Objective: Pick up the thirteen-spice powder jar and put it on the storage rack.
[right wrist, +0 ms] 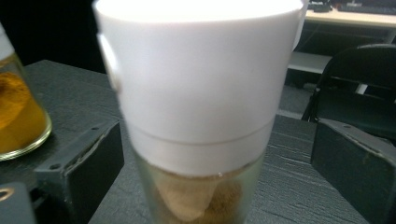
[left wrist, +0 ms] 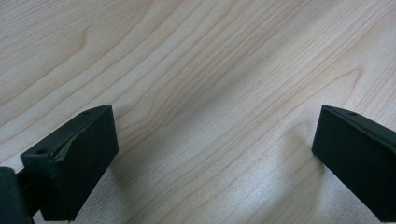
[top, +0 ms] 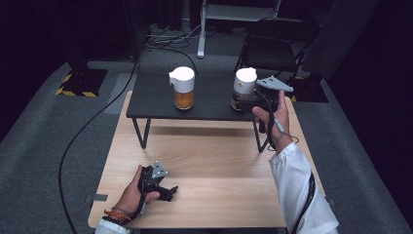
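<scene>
My right gripper (right wrist: pixel 217 163) stands wide open around the white-lidded jar (top: pixel 243 88) at upper right of the high view – pads clear of it – so I'd back straight off the dark shelf (top: pixel 156 105) without nudging it, left gripper (left wrist: pixel 215 158) idle, open and empty.
</scene>
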A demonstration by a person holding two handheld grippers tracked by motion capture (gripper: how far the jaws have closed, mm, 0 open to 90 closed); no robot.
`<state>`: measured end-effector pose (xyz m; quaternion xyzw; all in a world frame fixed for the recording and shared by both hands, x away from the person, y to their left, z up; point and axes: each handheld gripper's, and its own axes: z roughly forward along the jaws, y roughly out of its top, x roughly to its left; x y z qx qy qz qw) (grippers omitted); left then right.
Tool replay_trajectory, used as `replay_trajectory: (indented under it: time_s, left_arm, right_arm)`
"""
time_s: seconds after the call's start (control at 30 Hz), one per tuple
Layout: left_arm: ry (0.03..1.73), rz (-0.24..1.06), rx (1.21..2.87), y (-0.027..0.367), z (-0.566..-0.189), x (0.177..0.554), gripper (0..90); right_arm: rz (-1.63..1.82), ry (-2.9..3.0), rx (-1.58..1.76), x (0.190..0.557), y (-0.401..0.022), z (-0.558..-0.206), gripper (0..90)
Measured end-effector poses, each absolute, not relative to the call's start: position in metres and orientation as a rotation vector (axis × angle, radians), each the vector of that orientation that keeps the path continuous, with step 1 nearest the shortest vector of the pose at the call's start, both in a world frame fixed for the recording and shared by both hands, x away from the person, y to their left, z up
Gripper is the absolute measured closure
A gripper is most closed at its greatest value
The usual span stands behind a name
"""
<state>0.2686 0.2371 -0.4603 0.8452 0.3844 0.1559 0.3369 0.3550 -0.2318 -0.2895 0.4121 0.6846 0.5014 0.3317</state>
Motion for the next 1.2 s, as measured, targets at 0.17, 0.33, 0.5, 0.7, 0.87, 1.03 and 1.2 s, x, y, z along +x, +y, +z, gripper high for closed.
replay_trajectory:
  time_s: [0.17, 0.33, 0.5, 0.7, 0.87, 1.03, 1.2]
  left_arm:
    - [1.003, 0.406, 2.203, 0.237, -0.46, 0.269, 0.0]
    - [1.003, 0.406, 2.203, 0.237, -0.46, 0.269, 0.0]
    - [1.001, 0.405, 2.204, 0.237, -0.46, 0.269, 0.0]
    - [1.003, 0.407, 2.204, 0.237, -0.46, 0.268, 0.0]
    - [1.003, 0.407, 2.204, 0.237, -0.46, 0.268, 0.0]
    - [1.003, 0.406, 2.203, 0.237, -0.46, 0.268, 0.0]
    - [1.003, 0.407, 2.202, 0.237, -0.46, 0.268, 0.0]
  right_arm:
    - [1.312, 1.783, 1.041, 0.346, -0.235, -0.292, 2.3]
    - [1.298, 1.765, 0.97, 0.332, -0.236, -0.299, 2.2]
    - [1.326, 1.767, 0.921, 0.319, -0.244, -0.309, 2.2]
    - [1.317, 1.777, 0.861, 0.302, -0.247, -0.323, 2.2]
    - [1.28, 1.794, 0.808, 0.29, -0.247, -0.336, 1.8]
    - [1.288, 1.803, 0.775, 0.281, -0.254, -0.35, 1.8]
    - [1.25, 1.848, 0.726, 0.271, -0.26, -0.37, 1.9]
